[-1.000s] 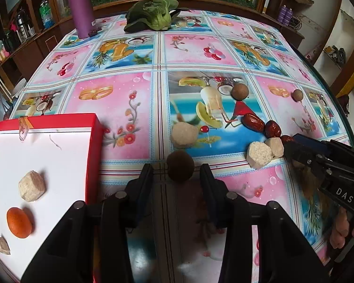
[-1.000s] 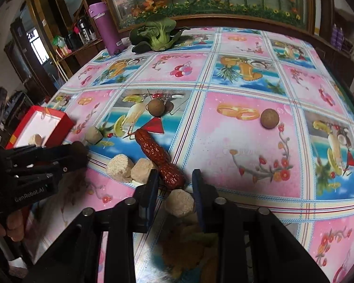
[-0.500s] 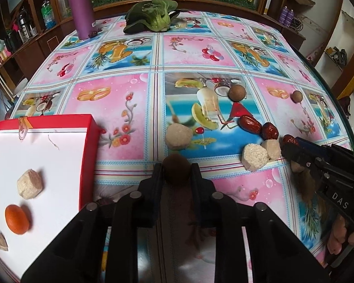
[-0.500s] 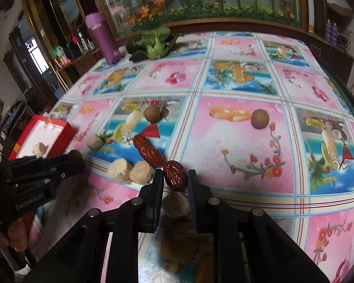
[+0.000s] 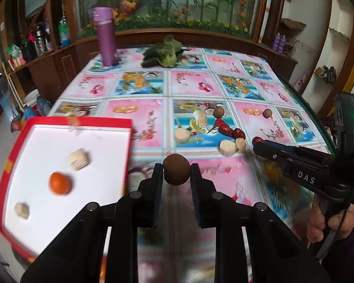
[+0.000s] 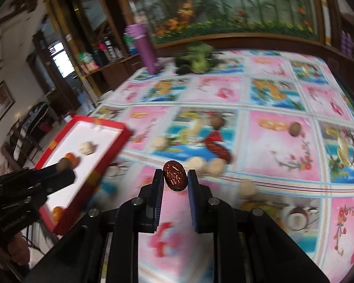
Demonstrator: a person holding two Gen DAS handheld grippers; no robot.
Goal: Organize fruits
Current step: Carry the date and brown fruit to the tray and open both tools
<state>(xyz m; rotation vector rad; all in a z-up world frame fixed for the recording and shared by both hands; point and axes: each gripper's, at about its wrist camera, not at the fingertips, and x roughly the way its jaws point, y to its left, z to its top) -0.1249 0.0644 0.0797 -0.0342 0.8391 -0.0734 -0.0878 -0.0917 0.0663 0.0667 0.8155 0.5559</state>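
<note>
My left gripper point(image 5: 176, 167) is shut on a round brown fruit point(image 5: 176, 169) and holds it above the table, just right of the red tray point(image 5: 127, 155). The tray holds an orange fruit point(image 5: 60, 183) and two beige pieces point(image 5: 78, 158). My right gripper point(image 6: 175, 174) is shut on a red date point(image 6: 175, 175), lifted above the table. More dates point(image 5: 226, 131), beige pieces point(image 5: 227, 147) and two brown round fruits point(image 5: 218, 112) lie on the patterned tablecloth point(image 5: 144, 115). In the right wrist view the tray point(image 6: 111, 158) is to the left.
A purple flask point(image 5: 106, 40) and a leafy green vegetable point(image 5: 164, 54) stand at the table's far end. Wooden cabinets and shelves line the left side. The table's right edge point(image 5: 318, 122) curves near my right gripper point(image 5: 259, 141).
Both grippers have closed on their fruits and lifted them off the table. The right one took the date instead of the beige piece it stood over. Both views now move toward the tray.
</note>
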